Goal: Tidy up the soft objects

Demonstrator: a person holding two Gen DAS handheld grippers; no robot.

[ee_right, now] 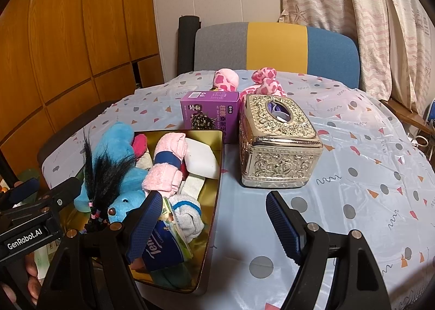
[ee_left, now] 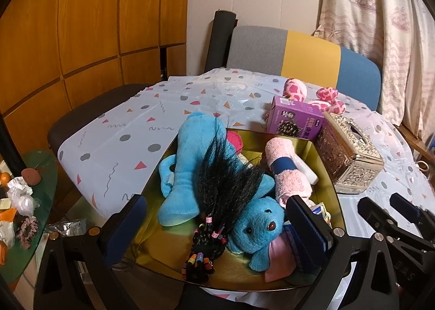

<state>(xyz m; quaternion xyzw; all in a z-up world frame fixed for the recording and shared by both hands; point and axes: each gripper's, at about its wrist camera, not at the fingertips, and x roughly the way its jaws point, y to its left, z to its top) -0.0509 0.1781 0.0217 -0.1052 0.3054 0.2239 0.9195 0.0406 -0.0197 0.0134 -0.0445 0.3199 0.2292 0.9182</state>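
Two hand-held grippers in view, both with jaws spread and nothing between the pads. Left hand-held gripper (ee_left: pixel 214 231) poised over the near end of the gold tray (ee_left: pixel 323 163), fingers straddling the blue plush toy (ee_left: pixel 187 174) without touching it. Right hand-held gripper (ee_right: pixel 212 225) at 3 o'clock of the tray, left finger over the tray's near right corner, right finger over bare table (ee_right: pixel 367 174). Inside the tray: blue plush toy lying lengthwise, black doll hair with beaded braids (ee_left: pixel 225 182) draped across it, rolled pink towel with blue band (ee_left: pixel 285 171) at 3 o'clock of the plush, white sock with blue stripe (ee_right: pixel 187 215) and blue tissue pack (ee_right: pixel 163 250) at the near right corner. Outside the tray: pink spotted plush (ee_right: pixel 261 84) at 12 o'clock on the far table, behind the purple box (ee_right: pixel 209 114) and the ornate silver tissue box (ee_right: pixel 277 144). Tissue box at 2 o'clock of the tray, just beside it.
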